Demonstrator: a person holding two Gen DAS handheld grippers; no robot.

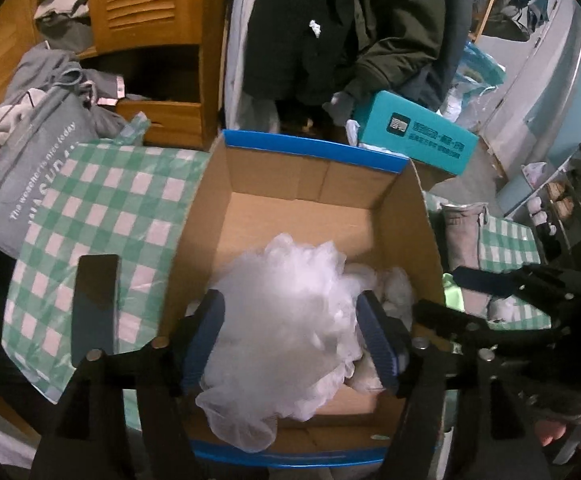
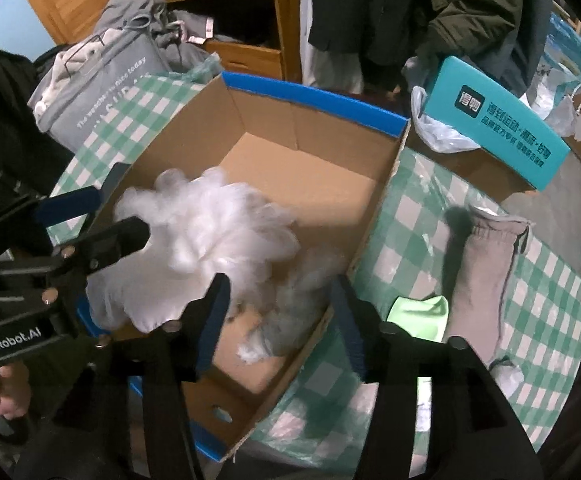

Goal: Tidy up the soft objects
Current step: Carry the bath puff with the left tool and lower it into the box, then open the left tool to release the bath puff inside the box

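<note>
An open cardboard box [image 1: 422, 216] with a blue rim stands on a table with a green checked cloth [image 1: 102, 208]. My left gripper [image 1: 294, 340] holds a white fluffy mesh ball [image 1: 290, 304] between its blue pads, over the box's near end. The ball also shows in the right wrist view [image 2: 202, 236], with my left gripper [image 2: 102, 220] on it. More white soft stuff [image 2: 290, 300] lies in the box. My right gripper [image 2: 282, 324] is open and empty over the box's right wall [image 2: 370, 216]. A grey sock [image 2: 486, 272] and a green cloth [image 2: 422, 312] lie on the table right of the box.
A teal carton [image 2: 502, 128] and a plastic bag [image 2: 438, 128] lie behind the box. A grey tote bag [image 1: 30, 160] full of clothes stands at the left. Dark coats [image 1: 330, 20] and a wooden cabinet [image 1: 150, 12] stand behind the table.
</note>
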